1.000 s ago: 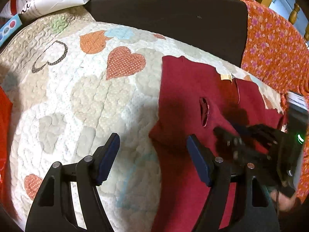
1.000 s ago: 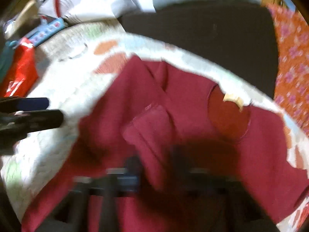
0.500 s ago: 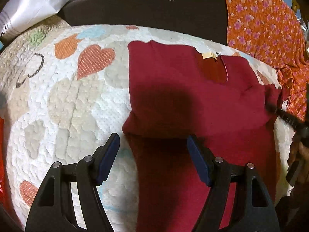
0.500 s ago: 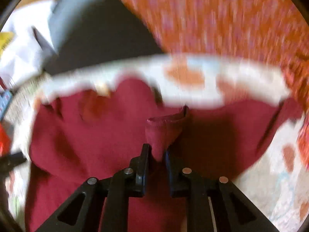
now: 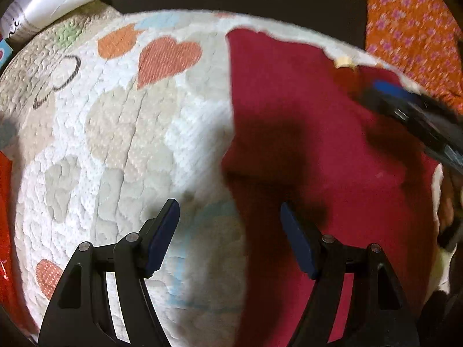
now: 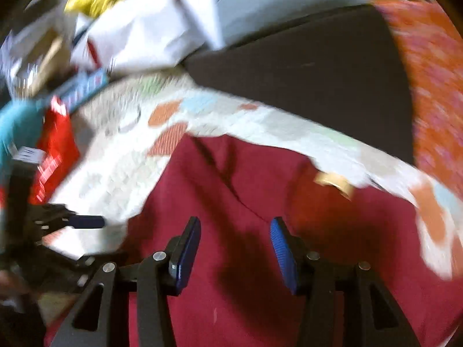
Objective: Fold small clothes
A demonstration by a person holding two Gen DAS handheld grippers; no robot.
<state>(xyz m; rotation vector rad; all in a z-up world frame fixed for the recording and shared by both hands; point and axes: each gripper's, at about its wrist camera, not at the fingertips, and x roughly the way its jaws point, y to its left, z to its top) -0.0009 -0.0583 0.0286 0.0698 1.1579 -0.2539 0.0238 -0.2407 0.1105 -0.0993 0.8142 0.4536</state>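
The red shirt (image 6: 260, 260) lies flat beneath our right tongs (image 6: 235, 245), just opened and empty; left tongs (image 5: 230, 237) gape, straddling its edge to grip.

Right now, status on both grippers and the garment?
Left gripper open, empty. Right gripper jaws just opened, nothing between them. Red garment flat on quilt. Nothing blocking.

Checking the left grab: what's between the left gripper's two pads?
Left wrist view: the red garment's left edge and bare quilt lie under the open left gripper.
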